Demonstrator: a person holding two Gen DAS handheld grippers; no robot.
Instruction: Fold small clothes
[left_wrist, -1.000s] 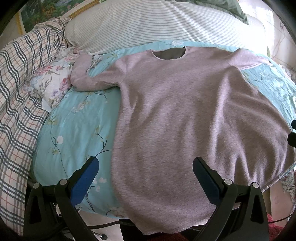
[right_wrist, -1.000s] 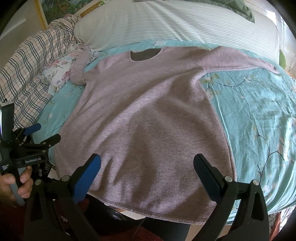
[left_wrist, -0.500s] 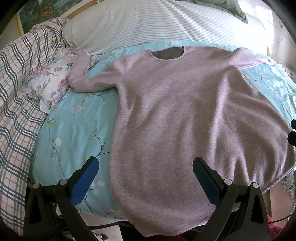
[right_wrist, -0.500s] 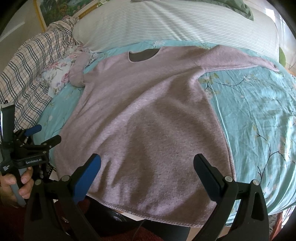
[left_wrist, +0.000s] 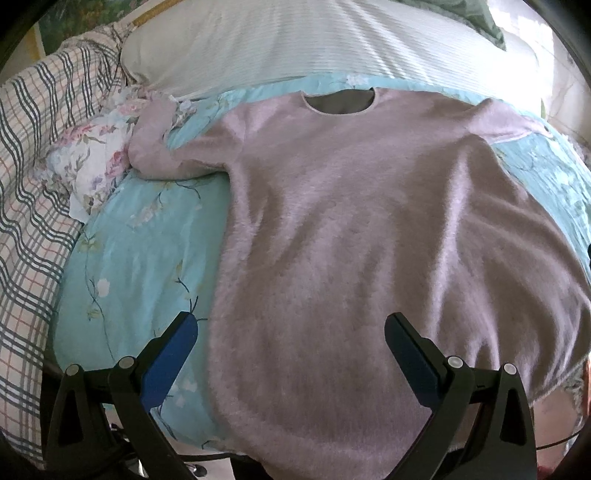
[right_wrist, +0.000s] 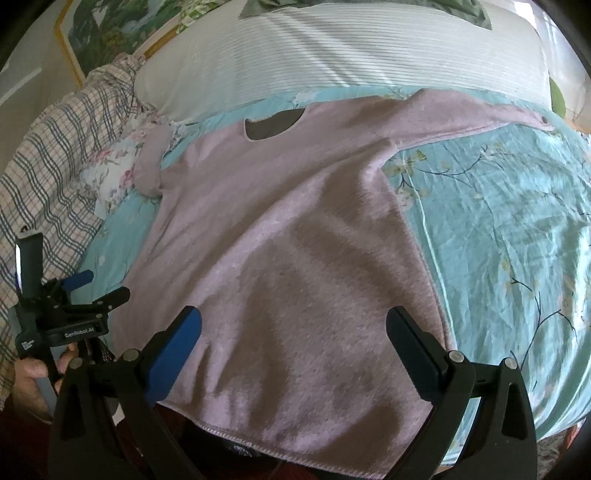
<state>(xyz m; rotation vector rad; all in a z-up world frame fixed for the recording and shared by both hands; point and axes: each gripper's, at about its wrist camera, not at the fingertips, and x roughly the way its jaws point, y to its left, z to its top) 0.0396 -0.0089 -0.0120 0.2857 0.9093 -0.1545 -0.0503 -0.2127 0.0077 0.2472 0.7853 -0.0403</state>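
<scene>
A bed under a smooth turquoise floral sheet (right_wrist: 498, 229) fills both views, bare cloth open at the right of the right wrist view. A fuzzy pink sweater (left_wrist: 369, 240) lies flat at centre, hem hanging over the near edge. The left hand-held gripper (left_wrist: 290, 341) and right hand-held gripper (right_wrist: 293, 330) hover above it, jaws apart, empty.

A home bedroom: floral bedspread (right_wrist: 498, 229), striped pillow (right_wrist: 332, 51), plaid blanket (left_wrist: 33, 177), framed picture (right_wrist: 107, 33) behind.
</scene>
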